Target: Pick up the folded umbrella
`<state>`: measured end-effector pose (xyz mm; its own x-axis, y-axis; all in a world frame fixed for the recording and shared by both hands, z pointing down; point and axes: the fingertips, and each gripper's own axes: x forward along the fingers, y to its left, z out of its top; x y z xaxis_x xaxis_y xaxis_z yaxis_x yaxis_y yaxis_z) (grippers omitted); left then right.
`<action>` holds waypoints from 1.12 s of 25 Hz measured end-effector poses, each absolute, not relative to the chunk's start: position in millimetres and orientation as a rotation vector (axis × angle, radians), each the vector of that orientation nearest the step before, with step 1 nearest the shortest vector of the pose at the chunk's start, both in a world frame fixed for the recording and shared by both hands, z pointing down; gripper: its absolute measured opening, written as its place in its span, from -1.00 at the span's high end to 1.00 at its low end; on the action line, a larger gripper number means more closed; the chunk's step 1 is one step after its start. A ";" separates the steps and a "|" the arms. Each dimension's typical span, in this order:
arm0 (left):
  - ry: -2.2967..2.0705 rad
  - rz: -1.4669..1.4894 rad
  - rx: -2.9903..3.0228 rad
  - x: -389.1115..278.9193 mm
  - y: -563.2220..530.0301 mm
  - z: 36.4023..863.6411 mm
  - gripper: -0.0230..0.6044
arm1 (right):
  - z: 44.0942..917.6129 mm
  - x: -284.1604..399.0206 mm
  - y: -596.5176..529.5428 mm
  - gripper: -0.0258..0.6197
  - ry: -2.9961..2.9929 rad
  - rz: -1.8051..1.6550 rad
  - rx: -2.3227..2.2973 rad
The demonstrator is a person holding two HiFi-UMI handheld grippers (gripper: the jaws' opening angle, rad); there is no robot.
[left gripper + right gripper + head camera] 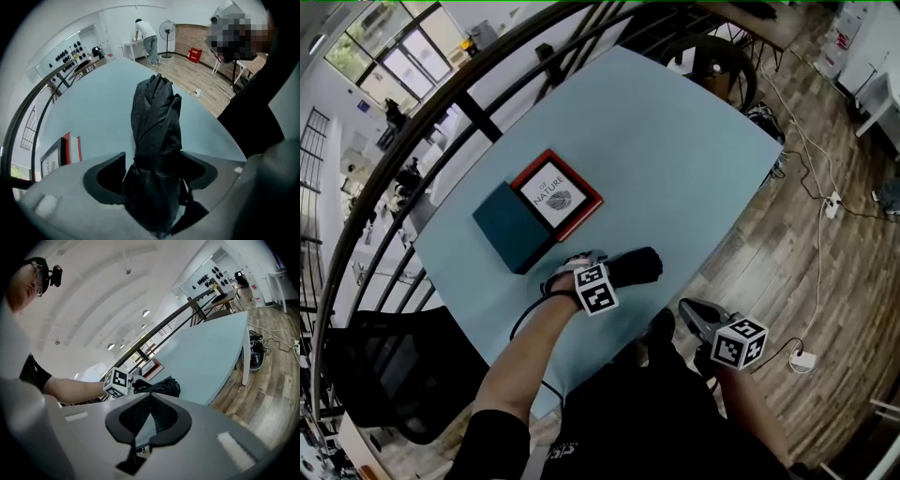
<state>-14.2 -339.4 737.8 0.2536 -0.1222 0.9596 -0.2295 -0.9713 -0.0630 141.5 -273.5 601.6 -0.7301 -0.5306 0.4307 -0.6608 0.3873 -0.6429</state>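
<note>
head view: the folded umbrella (636, 266) lies on the pale blue table (675, 141), near its front edge. a dark box (514, 228) and a red-edged book (555, 195) sit close by but apart from it. the left gripper (584, 264) points steeply down at one end of the umbrella. the right gripper (689, 314) hangs beyond the table edge, apart from the umbrella. wooden floor (806, 244) with loose cables lies on one side and a black railing (469, 103) on the other.

left gripper view: the fingers (107, 176) stand wide apart, one on each side of the umbrella, and no pad is seen pressing on it. judgement: the grip is not yet made. keep the bundle centred, set the fingers low to the table, and close across the thick part so the soft fabric does not slip out. a person (147, 40) stands far back in the open room.

right gripper view: the fingers meet at the tips with nothing between them. the table top is smooth and bare around the umbrella.
</note>
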 end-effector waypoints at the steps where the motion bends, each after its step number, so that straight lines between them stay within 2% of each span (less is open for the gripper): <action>1: -0.316 1.846 2.403 -11.2 -337.5 742.2 -0.22 | 601.7 144.9 -276.0 0.92 -2.483 1.263 1.077; 13: -0.189 1.874 2.200 -5.4 -334.5 755.8 -0.16 | 604.7 157.3 -297.8 0.92 -2.509 1.279 0.971; 17: -0.237 1.905 2.142 -4.1 -329.2 753.6 0.06 | 600.9 157.1 -307.6 0.92 -2.532 1.288 0.898; 20: -0.305 1.900 2.131 -3.9 -321.6 746.3 0.08 | 597.3 155.2 -319.1 0.92 -2.547 1.286 0.830; 28: -0.713 1.598 2.179 -34.1 -320.9 667.5 0.08 | 565.9 121.2 -350.9 0.92 -2.629 1.176 0.725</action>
